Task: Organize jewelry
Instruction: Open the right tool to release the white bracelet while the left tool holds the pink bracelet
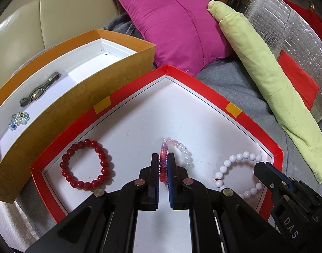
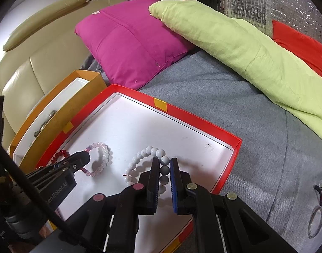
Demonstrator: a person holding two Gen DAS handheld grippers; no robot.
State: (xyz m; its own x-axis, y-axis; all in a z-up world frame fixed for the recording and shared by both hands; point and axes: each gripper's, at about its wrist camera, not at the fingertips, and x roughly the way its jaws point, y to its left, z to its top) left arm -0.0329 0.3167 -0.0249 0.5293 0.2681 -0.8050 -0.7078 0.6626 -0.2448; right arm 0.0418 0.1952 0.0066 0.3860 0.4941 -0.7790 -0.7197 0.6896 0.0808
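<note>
Fingers of my left gripper [image 1: 163,164] were pinched narrow on the pink-and-white beaded bracelet [image 1: 183,150] inside the red tray [image 1: 194,82]; the red bead bracelet [image 1: 87,164] lay to its left, a watch [image 1: 39,90] in the orange box [image 1: 110,71] beyond. Right wrist view: I had my right gripper [image 2: 162,168] clamped on the white bead bracelet [image 2: 149,151], also in that tray, near its right wall.
</note>
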